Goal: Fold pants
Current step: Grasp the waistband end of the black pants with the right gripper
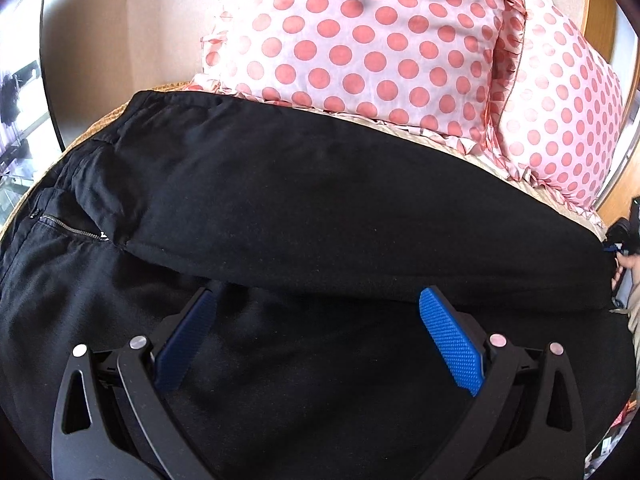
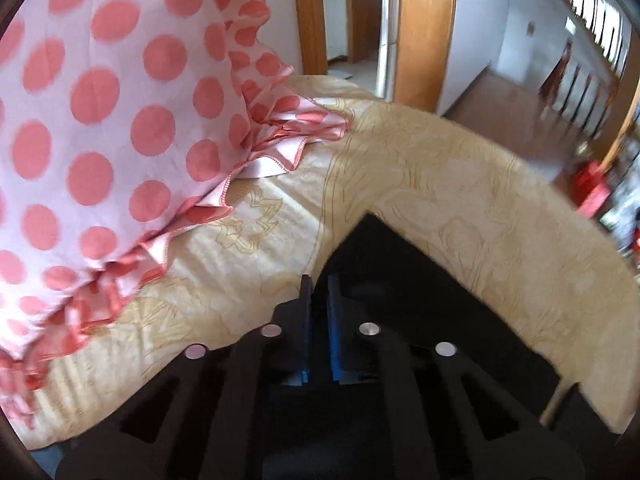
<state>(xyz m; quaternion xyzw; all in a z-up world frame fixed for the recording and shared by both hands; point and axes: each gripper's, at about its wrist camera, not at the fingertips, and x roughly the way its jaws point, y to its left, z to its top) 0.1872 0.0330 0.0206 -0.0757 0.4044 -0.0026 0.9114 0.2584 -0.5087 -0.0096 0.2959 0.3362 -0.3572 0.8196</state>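
Note:
Black pants (image 1: pixel 304 208) lie across the bed, one leg folded over the other, the zip pocket and waist at the left. My left gripper (image 1: pixel 316 304) is open just above the near leg, its blue pads (image 1: pixel 452 344) wide apart and empty. In the right wrist view my right gripper (image 2: pixel 319 286) is shut on the black pants fabric (image 2: pixel 384 256), near the leg end over the bedsheet. The right gripper also shows at the far right edge of the left wrist view (image 1: pixel 616 246), at the pants' end.
Two white pillows with pink dots (image 1: pixel 360 36) (image 2: pixel 100 120) lie just beyond the pants. The cream patterned bedsheet (image 2: pixel 440 184) ends at the bed edge on the right, with a wooden door frame (image 2: pixel 424 28) and floor beyond.

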